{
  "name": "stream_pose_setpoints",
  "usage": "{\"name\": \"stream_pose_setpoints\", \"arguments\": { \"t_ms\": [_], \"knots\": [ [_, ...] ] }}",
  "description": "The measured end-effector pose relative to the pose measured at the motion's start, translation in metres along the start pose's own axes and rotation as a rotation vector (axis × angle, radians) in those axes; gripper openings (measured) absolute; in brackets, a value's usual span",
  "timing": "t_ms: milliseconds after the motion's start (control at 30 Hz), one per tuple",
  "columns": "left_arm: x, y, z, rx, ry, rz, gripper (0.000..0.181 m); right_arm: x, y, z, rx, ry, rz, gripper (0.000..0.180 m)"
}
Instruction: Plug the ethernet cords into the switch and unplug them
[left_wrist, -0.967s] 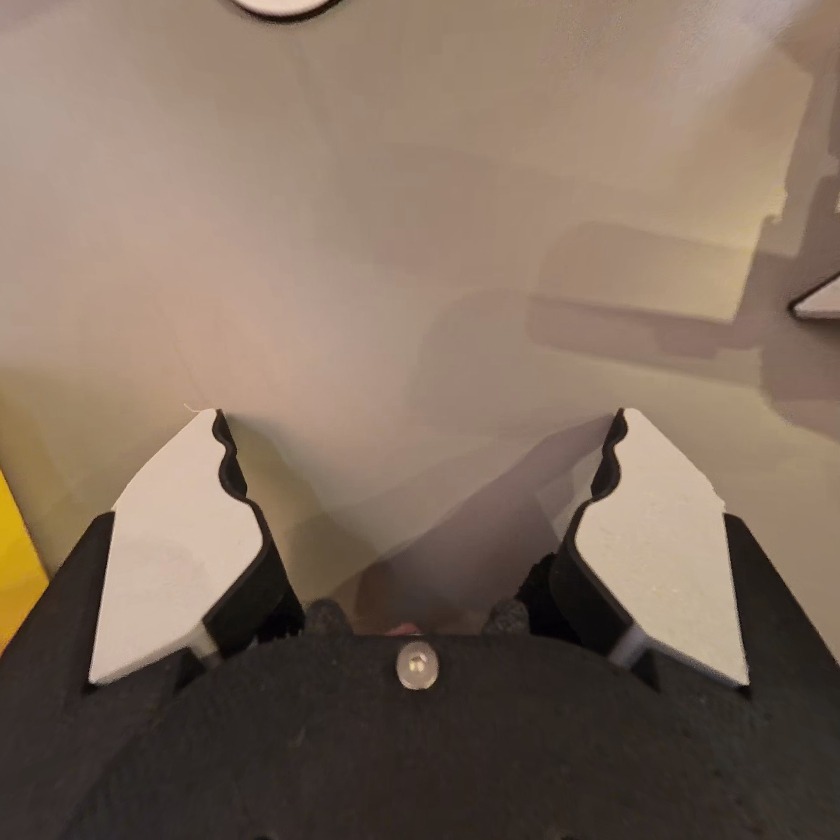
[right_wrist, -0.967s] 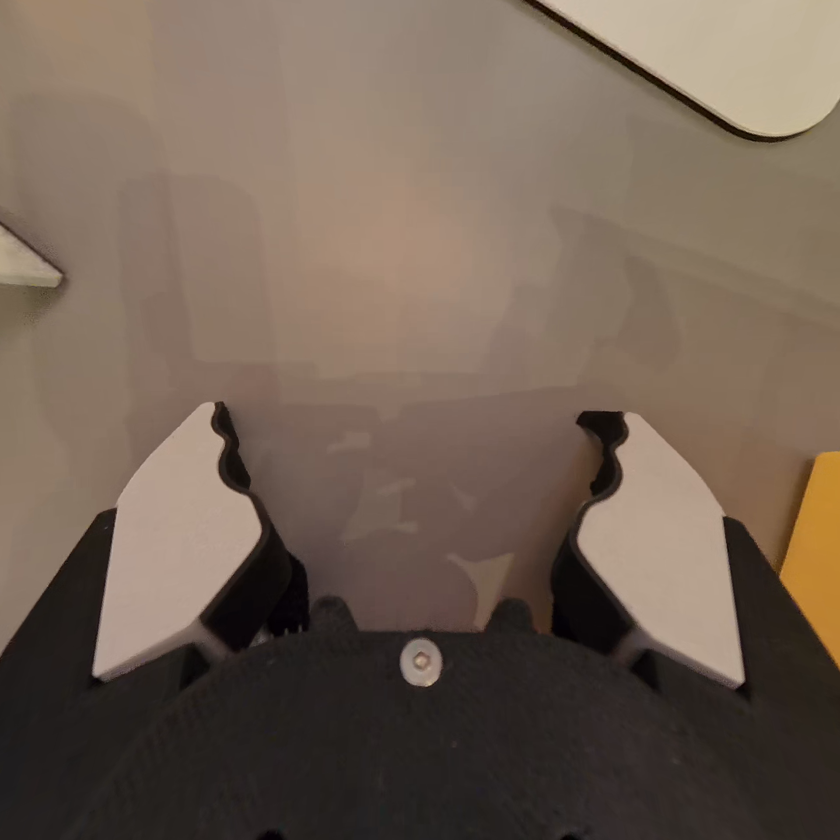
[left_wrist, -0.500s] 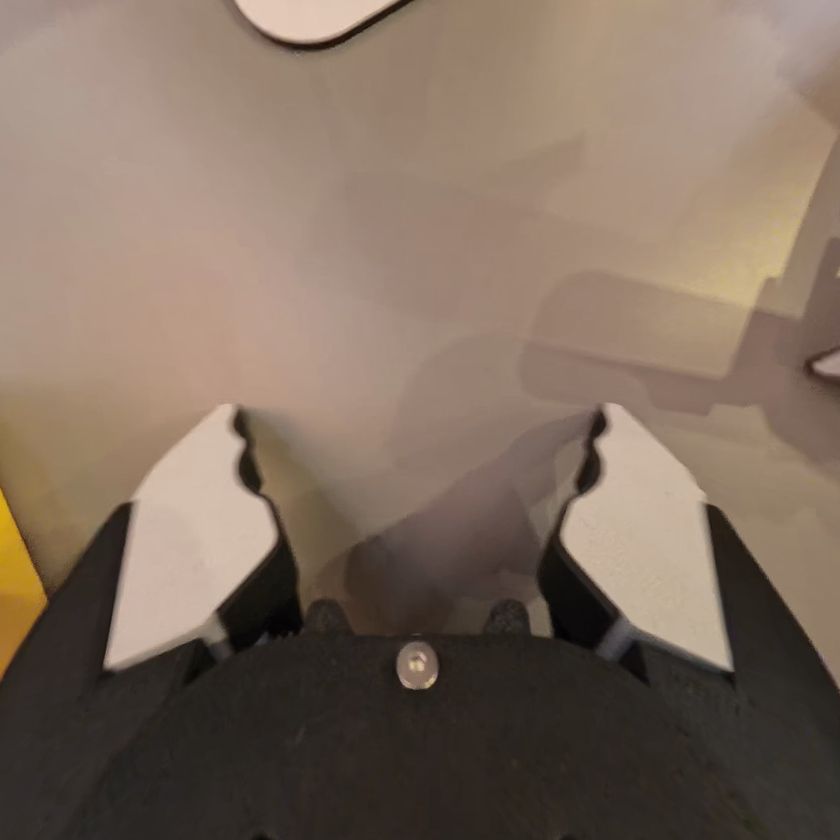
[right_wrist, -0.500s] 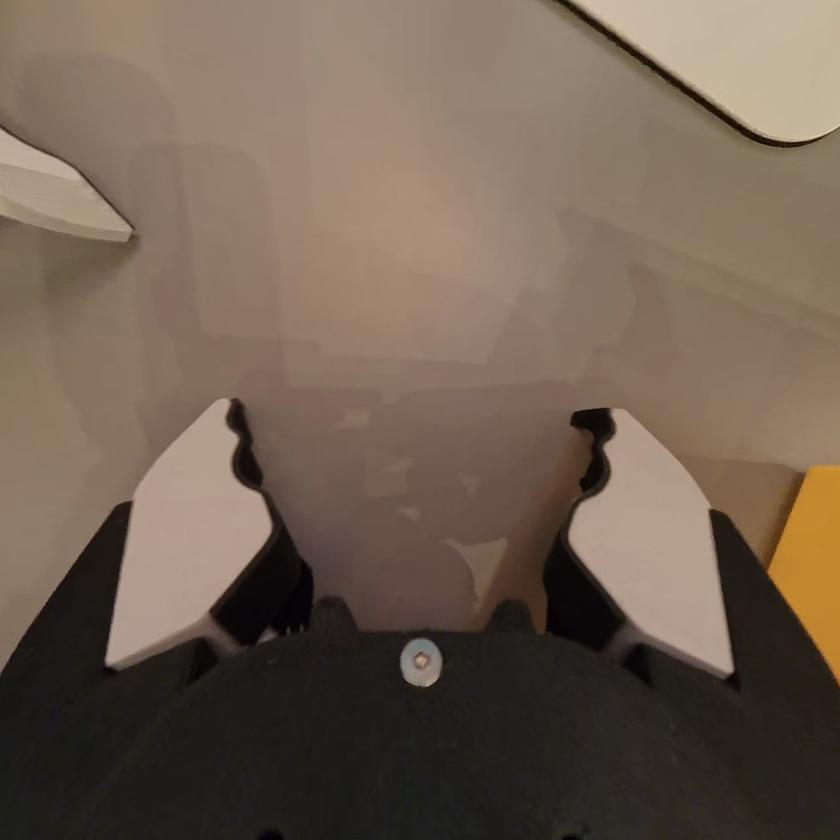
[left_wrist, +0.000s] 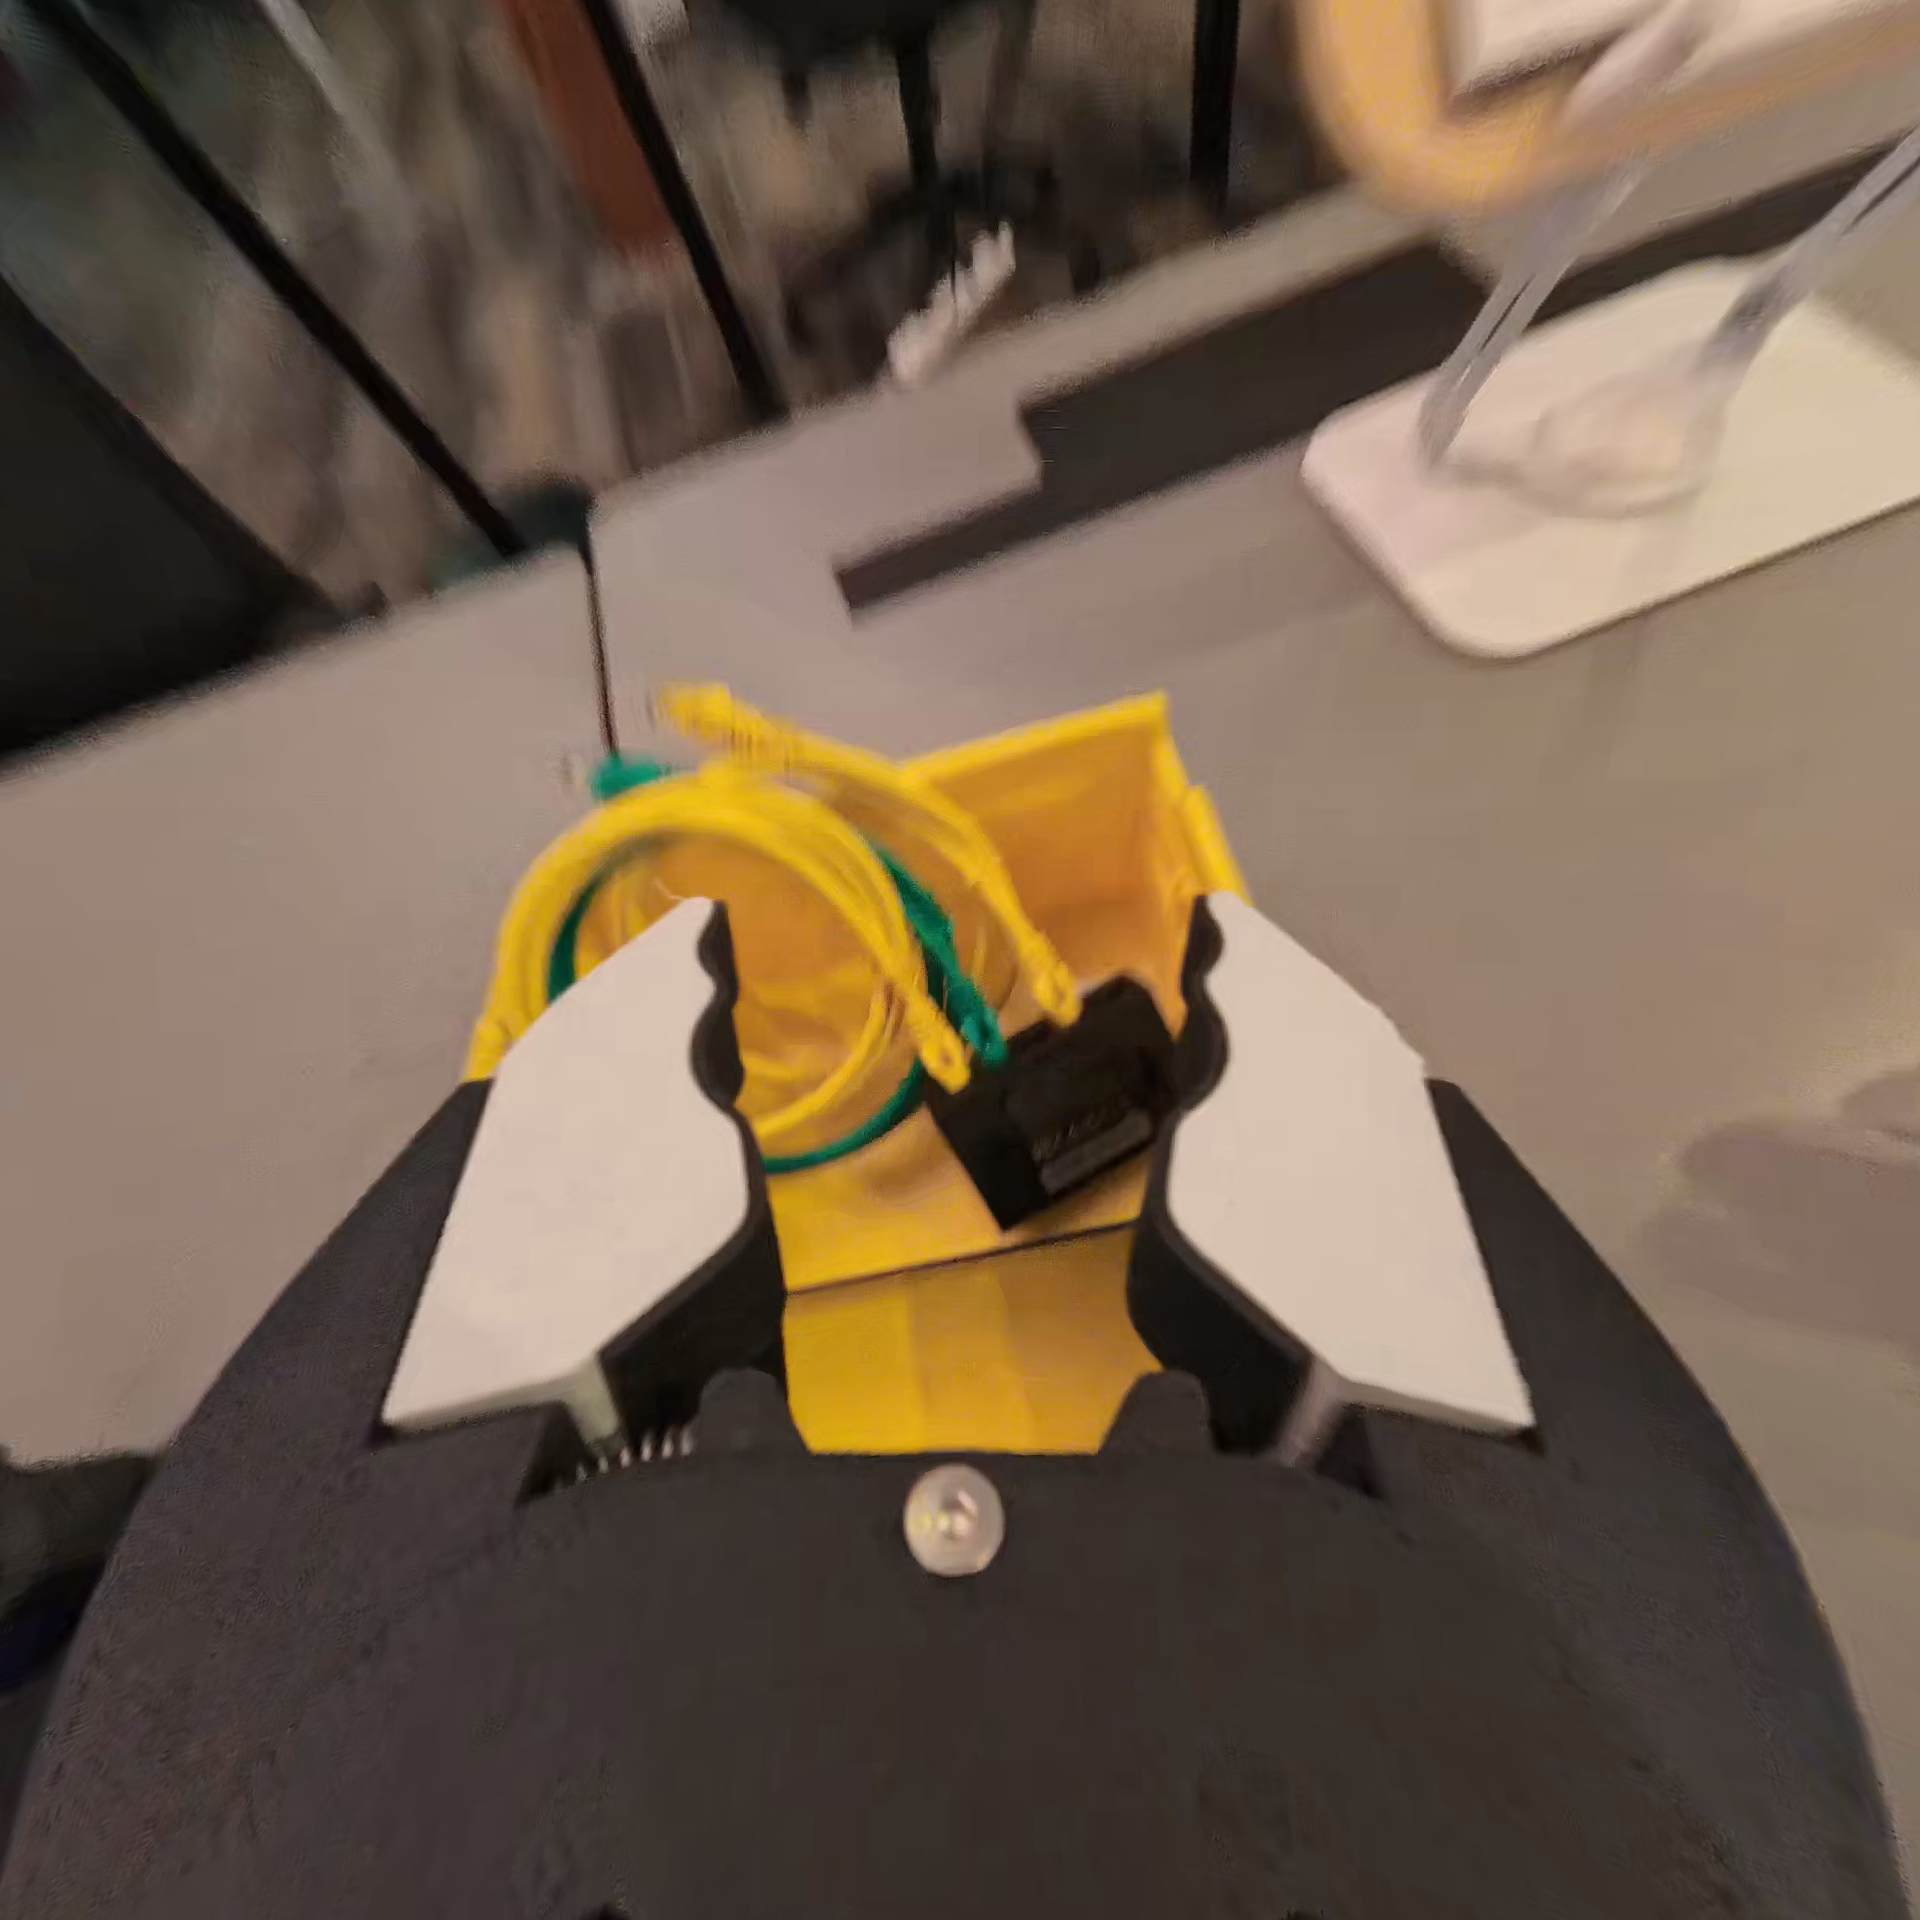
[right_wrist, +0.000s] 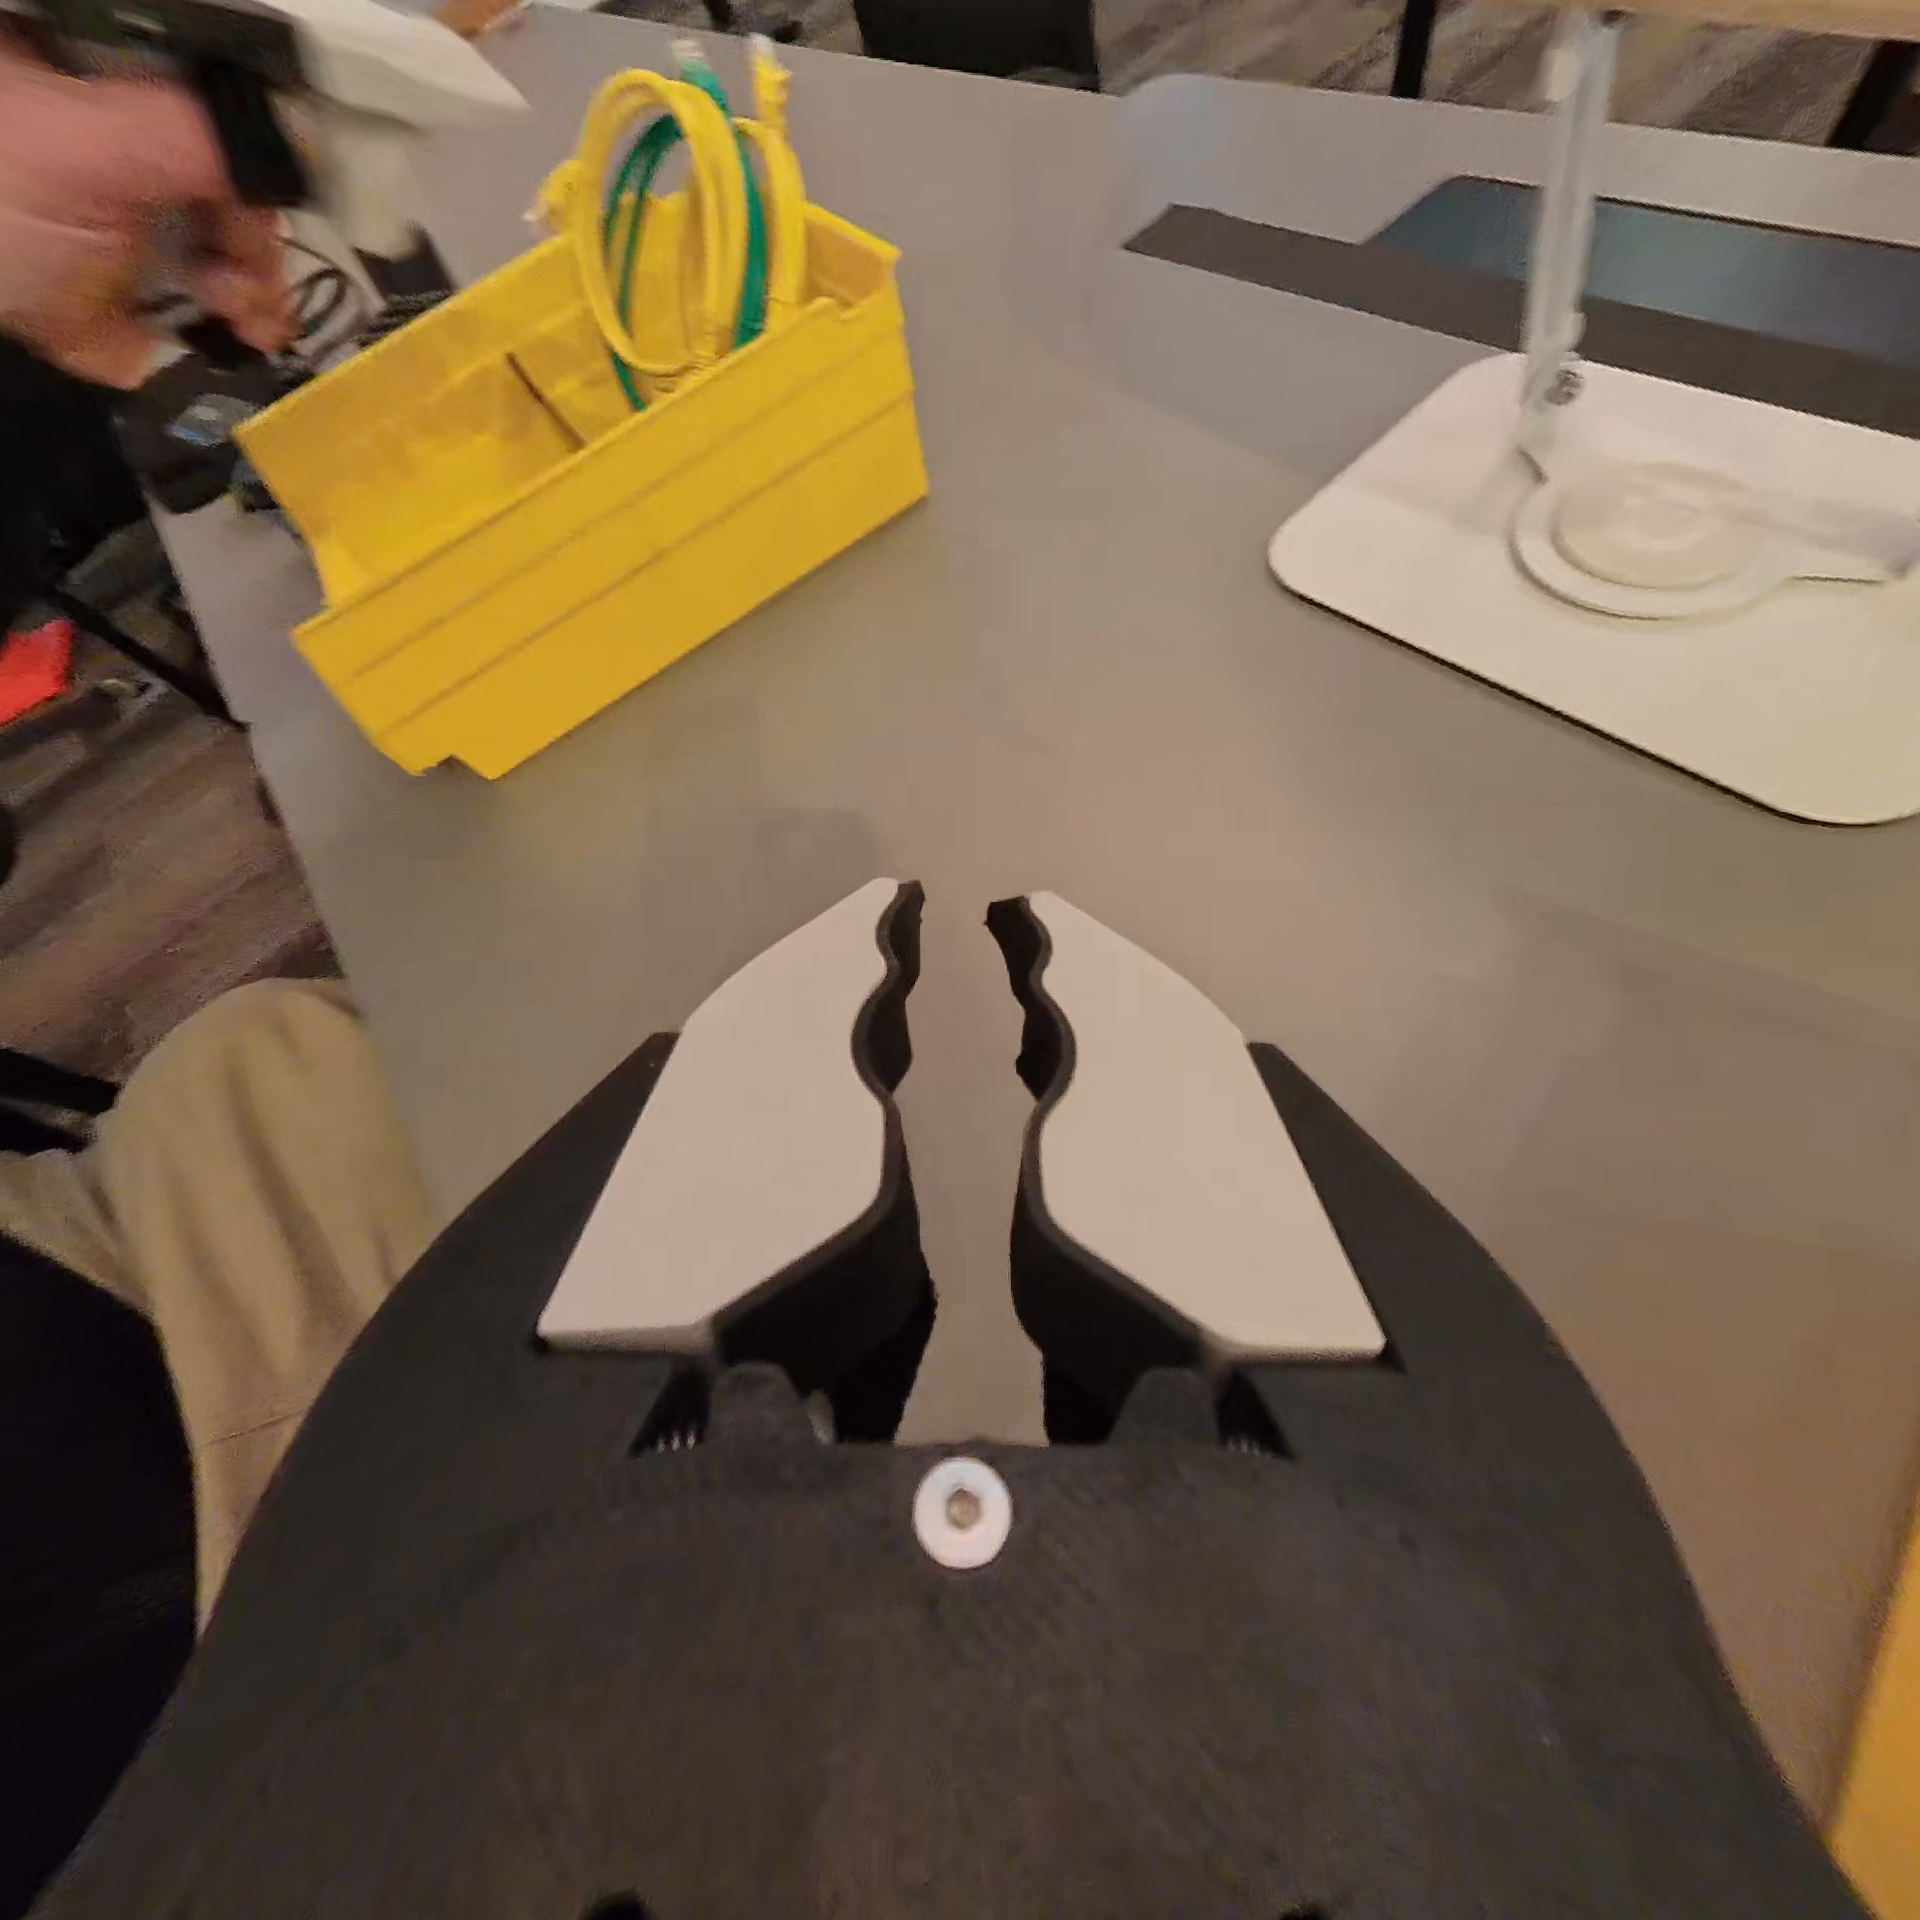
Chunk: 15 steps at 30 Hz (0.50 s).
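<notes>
In the left wrist view a yellow bin (left_wrist: 1070, 831) stands on the grey table. It holds coiled yellow ethernet cords (left_wrist: 727, 831), a green cord (left_wrist: 940, 951) and a small black switch (left_wrist: 1060, 1112). My left gripper (left_wrist: 958, 914) is open and empty just above the bin's near end, with the switch between its fingers and farther off. My right gripper (right_wrist: 956, 902) is nearly closed and empty over bare table. The bin (right_wrist: 623, 540) and cords (right_wrist: 686, 208) lie ahead of it to the left. The switch is hidden in that view.
A white stand base (right_wrist: 1610, 623) with a clear post sits at the right; it also shows in the left wrist view (left_wrist: 1558, 520). A blurred hand (right_wrist: 94, 208) shows at the upper left, a tan trouser leg (right_wrist: 260, 1195) beside the table's left edge (right_wrist: 312, 862). My hands' fingertips stand some 35 centimetres from each other.
Both cameras have swung up from facing the bare table top. The left gripper now looks into the yellow bin. The right gripper's jaws have closed from wide open to a narrow gap.
</notes>
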<state>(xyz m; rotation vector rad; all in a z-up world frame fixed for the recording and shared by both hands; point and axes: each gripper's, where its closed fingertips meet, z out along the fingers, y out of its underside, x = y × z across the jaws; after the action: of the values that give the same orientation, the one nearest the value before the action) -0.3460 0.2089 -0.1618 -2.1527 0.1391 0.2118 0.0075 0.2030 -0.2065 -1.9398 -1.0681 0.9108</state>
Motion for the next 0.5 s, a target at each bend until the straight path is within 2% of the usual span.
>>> {"name": "stream_pose_setpoints", "arguments": {
  "t_ms": [33, 133, 200, 300, 367, 400, 500],
  "knots": [
    [-0.012, 0.020, 0.018, -0.079, 0.020, -0.053, 0.085, -0.010, 0.001, 0.001, -0.001, -0.017, -0.007, 0.018],
    [-0.011, 0.066, 0.063, -0.254, 0.160, -0.188, 0.094, -0.036, 0.009, 0.008, -0.024, -0.071, -0.007, 0.024],
    [-0.013, 0.073, 0.081, -0.274, 0.181, -0.242, 0.083, -0.048, 0.014, 0.013, -0.032, -0.103, 0.006, 0.026],
    [-0.004, 0.068, 0.096, -0.253, 0.272, -0.358, 0.050, -0.050, 0.023, 0.019, -0.061, -0.106, 0.008, 0.030],
    [-0.004, 0.069, 0.103, -0.290, 0.313, -0.399, 0.042, -0.052, 0.025, 0.021, -0.062, -0.127, 0.015, 0.030],
    [-0.009, 0.069, 0.104, -0.292, 0.302, -0.413, 0.024, -0.052, 0.026, 0.022, -0.063, -0.134, 0.022, 0.030],
    [-0.005, 0.063, 0.099, -0.287, 0.342, -0.344, 0.015, -0.052, 0.033, 0.027, -0.079, -0.146, 0.027, 0.029]
  ]
}}
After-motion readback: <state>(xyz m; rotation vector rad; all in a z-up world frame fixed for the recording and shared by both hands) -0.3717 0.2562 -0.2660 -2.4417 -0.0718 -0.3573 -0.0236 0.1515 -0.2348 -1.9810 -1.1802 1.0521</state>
